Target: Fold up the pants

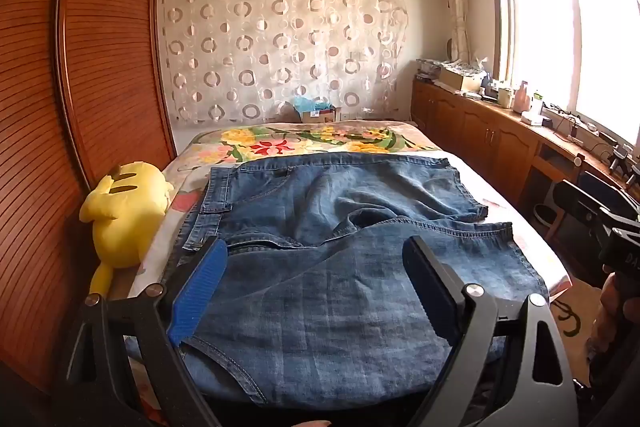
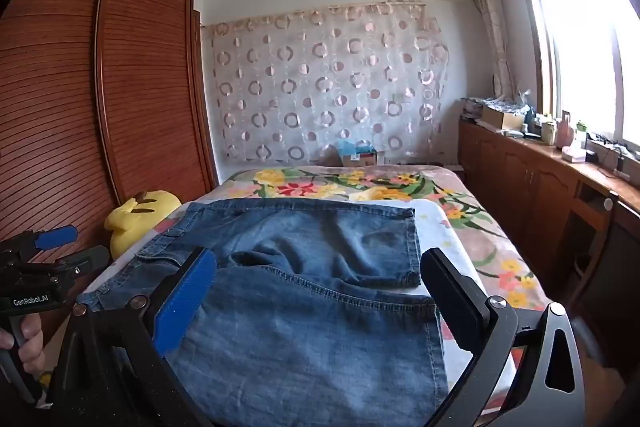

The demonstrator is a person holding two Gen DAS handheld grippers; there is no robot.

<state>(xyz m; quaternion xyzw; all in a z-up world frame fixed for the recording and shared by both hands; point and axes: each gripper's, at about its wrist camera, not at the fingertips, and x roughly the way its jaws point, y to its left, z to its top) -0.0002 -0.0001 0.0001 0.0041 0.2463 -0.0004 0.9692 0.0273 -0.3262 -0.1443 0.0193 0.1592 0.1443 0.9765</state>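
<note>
Each tool consists of a matte black frame with triangular cut-outs and round silver pivot screws. The left tool (image 1: 316, 251) carries one ribbed blue pad (image 1: 199, 293) and one dark pad. The right tool (image 2: 320, 263) is built identically. In the right wrist view, the left tool's housing bears white "GenRobot.AI" lettering, and bare skin shows on the left hand (image 2: 24, 341).

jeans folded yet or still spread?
Spread, not folded. The denim jeans lie flat on the bed, both legs apart, hems separate. Both grippers open, holding nothing.
</note>
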